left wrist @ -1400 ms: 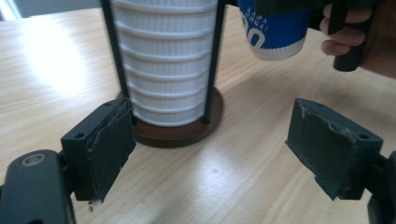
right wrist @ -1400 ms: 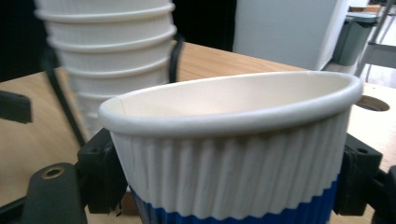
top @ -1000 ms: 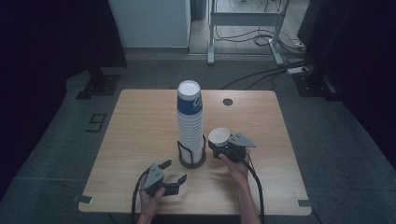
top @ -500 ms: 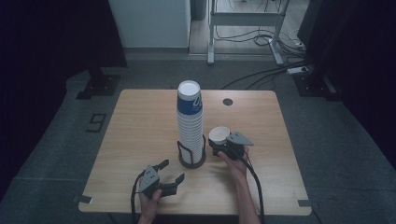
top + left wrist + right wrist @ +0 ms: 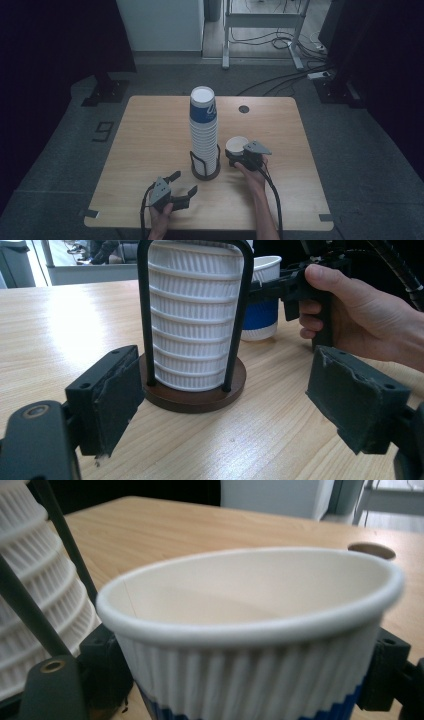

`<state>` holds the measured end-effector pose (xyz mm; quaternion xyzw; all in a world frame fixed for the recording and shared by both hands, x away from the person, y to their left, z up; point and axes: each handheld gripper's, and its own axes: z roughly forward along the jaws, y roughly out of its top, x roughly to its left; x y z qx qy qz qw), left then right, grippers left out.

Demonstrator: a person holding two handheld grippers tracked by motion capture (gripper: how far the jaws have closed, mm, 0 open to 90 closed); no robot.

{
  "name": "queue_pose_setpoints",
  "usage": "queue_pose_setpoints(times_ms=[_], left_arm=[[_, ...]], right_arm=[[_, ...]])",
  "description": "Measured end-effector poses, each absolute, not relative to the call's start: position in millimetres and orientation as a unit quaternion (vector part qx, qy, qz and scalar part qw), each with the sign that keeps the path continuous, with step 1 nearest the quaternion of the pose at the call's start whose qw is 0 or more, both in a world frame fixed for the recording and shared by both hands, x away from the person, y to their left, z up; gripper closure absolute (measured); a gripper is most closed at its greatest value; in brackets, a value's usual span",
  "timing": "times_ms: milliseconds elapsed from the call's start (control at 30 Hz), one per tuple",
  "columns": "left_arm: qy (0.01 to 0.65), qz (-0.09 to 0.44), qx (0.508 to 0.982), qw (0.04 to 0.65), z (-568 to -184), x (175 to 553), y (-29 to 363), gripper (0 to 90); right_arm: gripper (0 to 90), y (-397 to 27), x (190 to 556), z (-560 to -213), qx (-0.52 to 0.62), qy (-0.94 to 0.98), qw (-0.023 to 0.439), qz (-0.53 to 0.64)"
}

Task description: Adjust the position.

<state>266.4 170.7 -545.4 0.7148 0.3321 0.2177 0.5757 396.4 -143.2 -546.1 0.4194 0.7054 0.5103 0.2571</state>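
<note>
No writing can be read on the cups. One tall stack of ribbed paper cups (image 5: 204, 131) stands in a black wire holder (image 5: 205, 169) near the table's (image 5: 150, 130) middle. One single cup (image 5: 236, 148) stands upright just right of the holder, pinched between the right gripper's (image 5: 240, 159) jaws. The left gripper (image 5: 181, 186), spread and empty, rests near the front edge.

Dim, dark-edged high view; gripper views brighter, with window glare behind and the near cup (image 5: 250, 630) blurred.
</note>
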Motion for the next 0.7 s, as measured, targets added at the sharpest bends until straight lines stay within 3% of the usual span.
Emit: queue_pose_setpoints(times_ms=[700], left_arm=[[0.335, 0.217, 0.715, 0.574, -545.3, 267.5, 170.3, 14.2]], right_arm=[[13.1, -150.9, 388.7, -547.1, 0.456, 0.74, 0.22, 0.443]])
